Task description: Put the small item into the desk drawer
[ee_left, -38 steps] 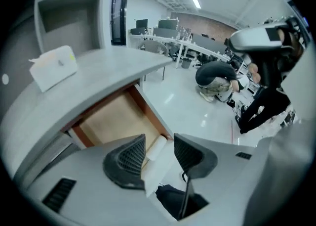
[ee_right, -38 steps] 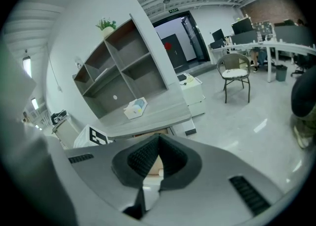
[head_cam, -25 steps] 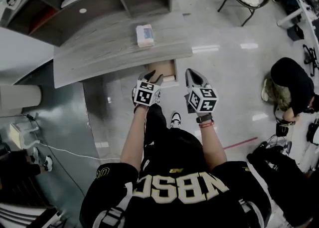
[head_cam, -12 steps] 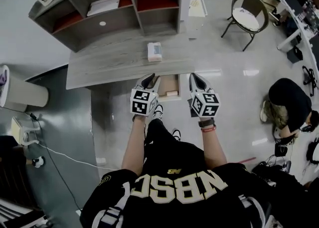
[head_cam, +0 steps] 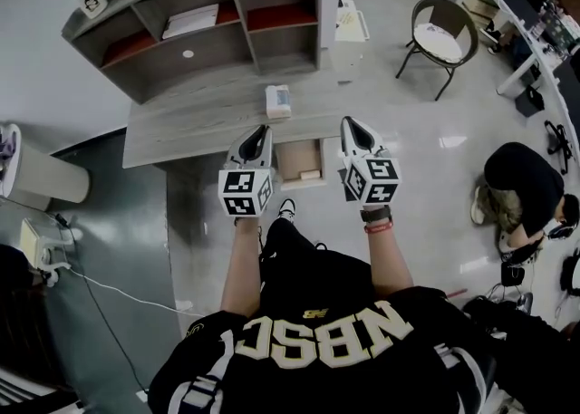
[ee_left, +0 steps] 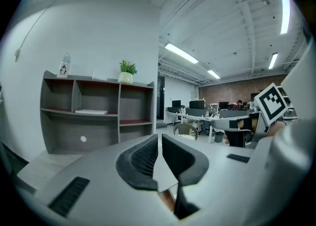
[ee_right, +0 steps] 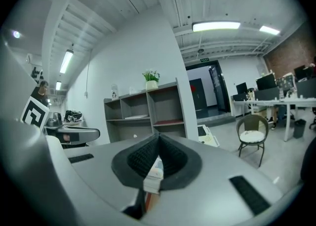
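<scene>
Grey jaws on the left gripper (head_cam: 257,134) are closing, only a slit left and nothing between them, as it hovers over the front edge of the desk (head_cam: 172,131). The right gripper (head_cam: 356,128) is clenched and empty, just off that same edge. Between the two, the drawer (head_cam: 297,157) juts open from under the desk. The small box (head_cam: 278,101) lies on the desk top, just behind the drawer.

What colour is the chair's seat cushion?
White; the chair shows best in the head view.
</scene>
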